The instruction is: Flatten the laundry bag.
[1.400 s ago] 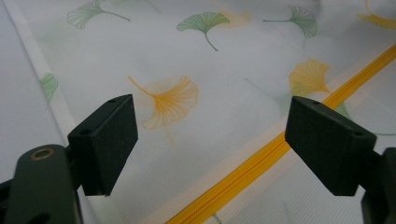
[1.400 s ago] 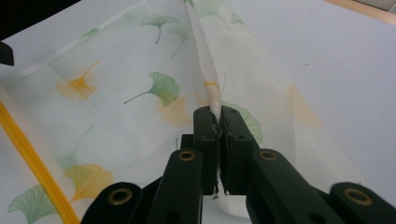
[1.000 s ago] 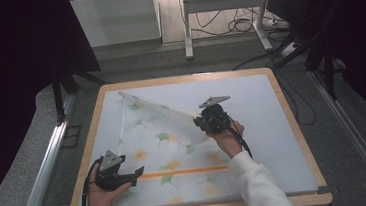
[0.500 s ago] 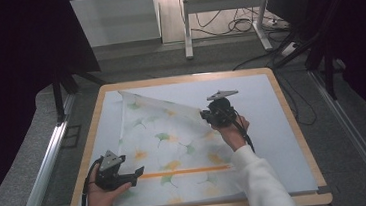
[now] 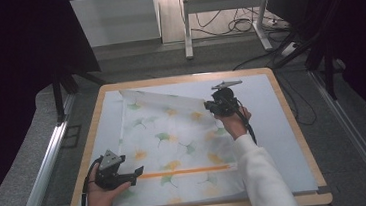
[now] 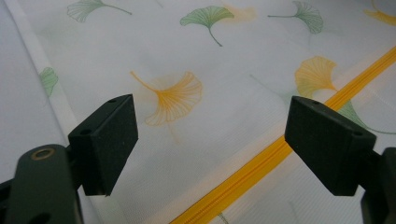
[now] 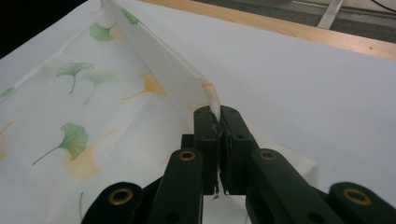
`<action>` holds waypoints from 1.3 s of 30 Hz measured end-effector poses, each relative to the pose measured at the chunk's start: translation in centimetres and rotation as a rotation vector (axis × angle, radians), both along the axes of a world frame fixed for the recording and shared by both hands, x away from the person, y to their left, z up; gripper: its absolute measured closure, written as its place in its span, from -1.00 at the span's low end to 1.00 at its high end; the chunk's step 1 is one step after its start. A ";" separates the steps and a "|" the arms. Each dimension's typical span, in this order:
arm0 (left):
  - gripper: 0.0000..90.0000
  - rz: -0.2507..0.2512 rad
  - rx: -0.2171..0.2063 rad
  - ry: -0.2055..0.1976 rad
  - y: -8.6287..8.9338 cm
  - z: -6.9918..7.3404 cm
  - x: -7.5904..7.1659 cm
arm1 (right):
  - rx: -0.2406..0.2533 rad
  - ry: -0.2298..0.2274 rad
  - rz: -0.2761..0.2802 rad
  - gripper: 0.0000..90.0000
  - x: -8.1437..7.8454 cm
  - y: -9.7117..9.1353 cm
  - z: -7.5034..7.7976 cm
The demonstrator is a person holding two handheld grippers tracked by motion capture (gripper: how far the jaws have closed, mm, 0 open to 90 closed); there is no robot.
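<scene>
A white cloth bag [image 5: 174, 144] printed with green and yellow ginkgo leaves lies on the table, an orange zipper [image 5: 184, 171] running across its near part. My right gripper [image 5: 210, 106] is shut on the bag's far right corner [image 7: 212, 100] and holds it lifted, so a fold runs from there to the far left corner [image 5: 122, 93]. My left gripper [image 5: 138, 172] rests open at the near left, its jaws wide apart over the fabric [image 6: 187, 121] and the zipper [image 6: 261, 163], pinching nothing.
The table is a pale sheet [image 5: 268, 125] framed by a wooden rim [image 5: 293, 118]. Beyond its far edge stand table legs and loose cables [image 5: 234, 25] on the floor. Metal rails [image 5: 46, 165] run along both sides.
My right gripper has carried the pinched corner to the right and away from me, stretching the fold out. The left gripper has stayed where it was.
</scene>
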State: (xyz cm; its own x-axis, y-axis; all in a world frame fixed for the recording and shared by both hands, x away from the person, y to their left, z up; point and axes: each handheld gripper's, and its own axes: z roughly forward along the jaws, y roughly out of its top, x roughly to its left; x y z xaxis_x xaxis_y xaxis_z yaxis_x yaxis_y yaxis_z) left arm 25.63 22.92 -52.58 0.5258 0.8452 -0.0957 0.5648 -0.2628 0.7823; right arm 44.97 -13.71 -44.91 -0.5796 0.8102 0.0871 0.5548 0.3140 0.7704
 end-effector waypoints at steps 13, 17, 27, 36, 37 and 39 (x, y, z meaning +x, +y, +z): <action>-0.61 -0.008 -0.013 -0.010 -0.1 0.1 -0.1 | -0.038 -0.003 -0.066 0.88 3.5 0.4 -0.4; -0.61 -0.007 -0.013 -0.010 -0.1 0.1 0.0 | -0.060 -0.008 -0.129 0.74 5.1 0.0 -0.6; -0.60 -0.006 -0.013 -0.015 0.0 0.2 0.0 | -0.079 -0.058 -0.205 0.22 5.0 -1.4 -0.3; -0.61 -0.008 -0.014 -0.023 -0.2 0.4 -0.1 | -0.025 -0.062 -0.096 0.14 1.2 -2.1 0.7; -0.61 -0.007 -0.014 -0.024 -0.2 0.4 -0.1 | -0.021 -0.060 -0.082 0.13 0.7 -2.2 0.8; -0.61 -0.007 -0.014 -0.022 -0.2 0.4 -0.1 | -0.023 -0.050 -0.051 0.11 -0.2 -2.4 0.9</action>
State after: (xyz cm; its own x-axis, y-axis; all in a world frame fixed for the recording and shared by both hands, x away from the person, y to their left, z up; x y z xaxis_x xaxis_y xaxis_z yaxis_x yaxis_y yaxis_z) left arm 25.53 22.72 -52.19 0.5337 0.8402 -0.0958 0.5453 -0.2553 0.7984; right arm 44.75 -16.12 -43.98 -0.5403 0.8405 0.0401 0.5315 0.3040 0.7906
